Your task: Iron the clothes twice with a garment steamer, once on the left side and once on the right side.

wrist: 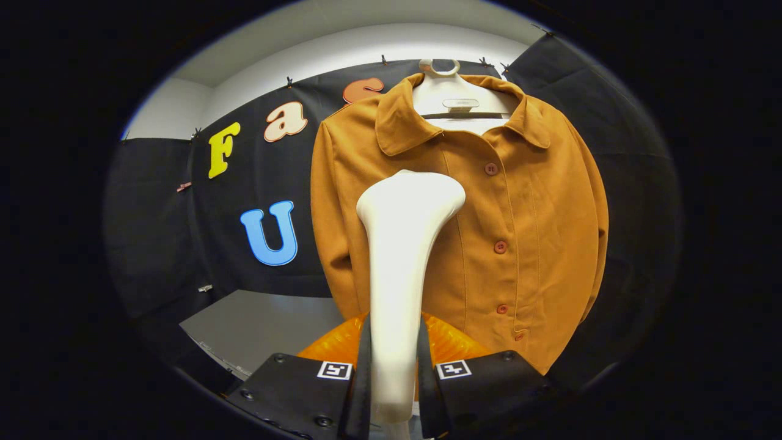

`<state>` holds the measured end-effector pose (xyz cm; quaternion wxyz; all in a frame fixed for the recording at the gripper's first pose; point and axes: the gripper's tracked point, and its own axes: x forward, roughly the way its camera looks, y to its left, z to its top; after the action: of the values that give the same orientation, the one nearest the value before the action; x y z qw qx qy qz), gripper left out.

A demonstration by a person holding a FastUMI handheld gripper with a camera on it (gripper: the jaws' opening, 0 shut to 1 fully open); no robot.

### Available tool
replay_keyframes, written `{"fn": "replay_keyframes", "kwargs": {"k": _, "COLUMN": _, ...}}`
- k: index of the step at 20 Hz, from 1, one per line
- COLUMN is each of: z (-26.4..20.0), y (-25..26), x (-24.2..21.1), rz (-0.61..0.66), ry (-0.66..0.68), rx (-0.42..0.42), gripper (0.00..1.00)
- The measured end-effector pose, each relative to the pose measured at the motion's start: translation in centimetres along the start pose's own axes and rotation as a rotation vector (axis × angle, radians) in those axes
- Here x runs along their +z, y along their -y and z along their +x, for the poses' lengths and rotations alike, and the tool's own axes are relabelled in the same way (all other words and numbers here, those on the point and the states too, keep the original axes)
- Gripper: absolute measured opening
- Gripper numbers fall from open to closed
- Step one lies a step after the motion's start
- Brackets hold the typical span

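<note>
Between the gripper's (394, 366) fingers, clamped on its handle, the steamer (403, 244) should glide head-flat down the jacket's (531, 244) left panel.

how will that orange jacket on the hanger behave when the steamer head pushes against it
The jacket will probably give and swing, since it hangs free from one hanger. Its cloth looks fairly thick, so it may dent rather than crumple. The steamer, clamped between the gripper fingers, looks rigid.

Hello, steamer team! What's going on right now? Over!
Gripper jaws shut on white plastic garment steamer. Steamer head up against hanging brown button-front jacket, left of its button row. Nothing blocking.
</note>
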<state>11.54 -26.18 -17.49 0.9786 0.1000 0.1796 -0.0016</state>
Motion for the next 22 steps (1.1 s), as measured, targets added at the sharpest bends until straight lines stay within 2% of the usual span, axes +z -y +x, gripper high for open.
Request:
{"fn": "replay_keyframes", "kwargs": {"k": 9, "z": 1.2, "y": 1.5, "x": -4.0, "rz": 0.013, "ry": -0.094, "rx": 0.013, "gripper": 0.35}}
{"fn": "replay_keyframes", "kwargs": {"k": 22, "z": 0.4, "y": 4.3, "x": -13.7, "rz": 0.026, "ry": -0.303, "rx": -0.060, "gripper": 0.35}}
